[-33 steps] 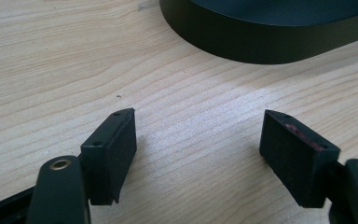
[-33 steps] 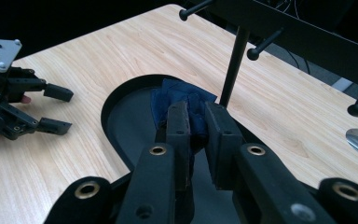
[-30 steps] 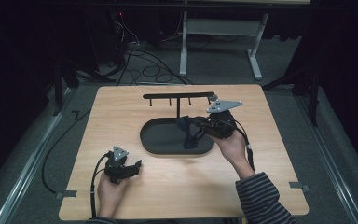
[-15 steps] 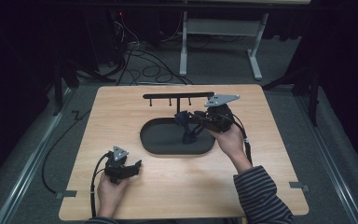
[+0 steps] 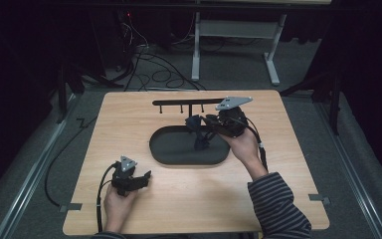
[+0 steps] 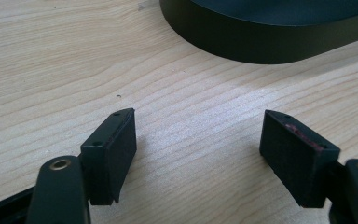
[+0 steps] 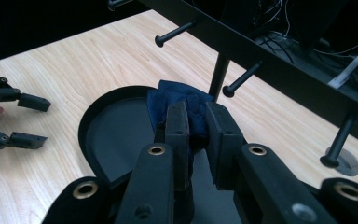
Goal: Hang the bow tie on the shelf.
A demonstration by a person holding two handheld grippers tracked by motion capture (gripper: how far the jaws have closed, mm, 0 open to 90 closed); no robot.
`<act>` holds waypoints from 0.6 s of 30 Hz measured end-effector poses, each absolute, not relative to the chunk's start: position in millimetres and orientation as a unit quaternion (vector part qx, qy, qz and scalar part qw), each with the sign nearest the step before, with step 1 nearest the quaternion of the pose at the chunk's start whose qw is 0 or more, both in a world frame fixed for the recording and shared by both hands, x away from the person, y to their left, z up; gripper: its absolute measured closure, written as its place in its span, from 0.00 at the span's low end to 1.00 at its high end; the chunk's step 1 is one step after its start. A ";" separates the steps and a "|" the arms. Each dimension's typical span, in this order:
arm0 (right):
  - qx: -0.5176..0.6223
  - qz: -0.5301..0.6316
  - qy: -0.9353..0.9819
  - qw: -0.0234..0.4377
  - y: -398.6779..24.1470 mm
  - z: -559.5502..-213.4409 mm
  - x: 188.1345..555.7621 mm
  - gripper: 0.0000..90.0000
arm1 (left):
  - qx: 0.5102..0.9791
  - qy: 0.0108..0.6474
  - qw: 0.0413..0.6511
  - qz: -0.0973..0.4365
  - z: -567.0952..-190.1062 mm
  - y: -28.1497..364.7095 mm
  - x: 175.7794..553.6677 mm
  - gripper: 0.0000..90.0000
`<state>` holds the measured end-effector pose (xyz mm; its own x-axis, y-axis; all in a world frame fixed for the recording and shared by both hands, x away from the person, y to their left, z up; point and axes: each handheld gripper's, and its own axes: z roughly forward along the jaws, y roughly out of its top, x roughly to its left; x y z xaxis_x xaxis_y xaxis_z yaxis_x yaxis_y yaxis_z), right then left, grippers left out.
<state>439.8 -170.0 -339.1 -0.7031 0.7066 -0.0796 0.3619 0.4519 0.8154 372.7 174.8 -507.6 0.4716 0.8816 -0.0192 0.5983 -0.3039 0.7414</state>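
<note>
1. Right gripper (image 7: 196,122), jaws pinched on a dark blue cloth (image 7: 175,100), lifted above the black oval tray (image 5: 171,147).
2. Black peg rack (image 5: 189,103) standing just beyond the tray, toward 12 o'clock.
3. Left gripper (image 6: 198,140), jaws spread wide and empty, low over the bare wooden worktop (image 5: 288,164) at 7 o'clock from the tray.
4. Striped sleeve (image 5: 278,206) at lower right.
</note>
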 end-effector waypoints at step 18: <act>0.332 0.403 0.822 0.227 -166.3 -331.0 457.3 0.91 | 0.783 0.472 0.352 0.201 -507.5 174.9 372.7 0.31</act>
<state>457.3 -166.3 -331.0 -0.6770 0.7283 -0.1062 0.3623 0.4554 0.8133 372.7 174.9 -507.5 0.4728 0.8810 -0.0181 0.5982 -0.3059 0.7407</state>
